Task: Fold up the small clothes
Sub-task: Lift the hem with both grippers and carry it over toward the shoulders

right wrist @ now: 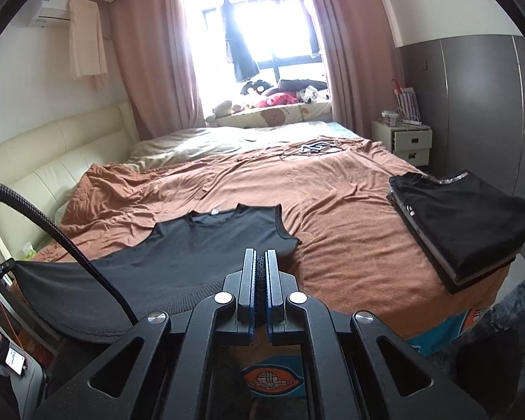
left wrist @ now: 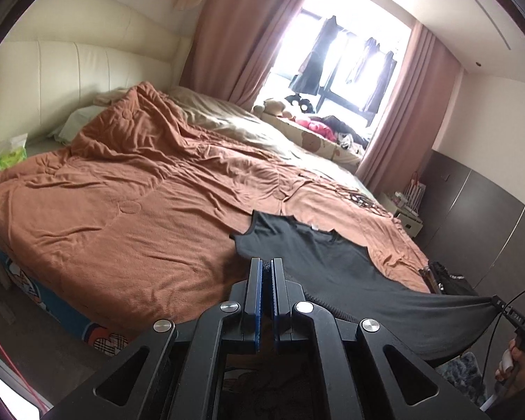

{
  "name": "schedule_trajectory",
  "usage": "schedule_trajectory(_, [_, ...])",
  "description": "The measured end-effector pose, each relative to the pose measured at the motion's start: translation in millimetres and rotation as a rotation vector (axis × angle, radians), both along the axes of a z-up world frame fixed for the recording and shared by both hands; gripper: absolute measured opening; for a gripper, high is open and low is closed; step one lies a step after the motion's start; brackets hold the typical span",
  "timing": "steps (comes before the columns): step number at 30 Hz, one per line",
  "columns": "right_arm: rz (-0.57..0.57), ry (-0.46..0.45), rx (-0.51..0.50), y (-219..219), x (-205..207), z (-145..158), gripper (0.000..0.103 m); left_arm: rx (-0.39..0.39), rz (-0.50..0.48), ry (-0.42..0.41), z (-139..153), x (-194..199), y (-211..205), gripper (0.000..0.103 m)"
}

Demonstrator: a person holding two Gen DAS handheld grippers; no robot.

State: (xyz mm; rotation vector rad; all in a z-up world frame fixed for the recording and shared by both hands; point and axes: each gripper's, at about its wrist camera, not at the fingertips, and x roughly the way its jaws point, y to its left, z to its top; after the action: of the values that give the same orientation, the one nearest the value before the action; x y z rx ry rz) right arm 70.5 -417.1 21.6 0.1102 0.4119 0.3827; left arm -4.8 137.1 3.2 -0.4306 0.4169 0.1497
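Note:
A black sleeveless vest (left wrist: 318,255) lies front up on the orange-brown blanket (left wrist: 140,210), its neck pointing away from me and its hem stretched in the air off the bed's near edge. My left gripper (left wrist: 266,262) is shut on one hem corner. At the far right of the left wrist view, my right gripper (left wrist: 498,302) pinches the other corner. In the right wrist view the vest (right wrist: 210,241) spreads to the left of my right gripper (right wrist: 260,252), which is shut on its ribbed hem. My left gripper (right wrist: 1,268) holds the far hem corner taut.
A stack of folded black clothes (right wrist: 465,224) sits on the bed's right corner. Small dark items (right wrist: 315,147) lie far up the blanket. A white bedside cabinet (right wrist: 411,140) stands by the grey wardrobe. A cream headboard (left wrist: 70,77) runs along the left.

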Motion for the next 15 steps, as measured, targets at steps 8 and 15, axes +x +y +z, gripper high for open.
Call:
schedule_trajectory(8, [-0.004, -0.024, 0.014, -12, -18, -6, 0.001, 0.016, -0.019, -0.049, 17, -21, -7, 0.004])
schedule_trajectory(15, [-0.011, -0.031, 0.011, -6, 0, 6, 0.001, 0.031, -0.032, -0.065, 29, -1, -6, 0.004])
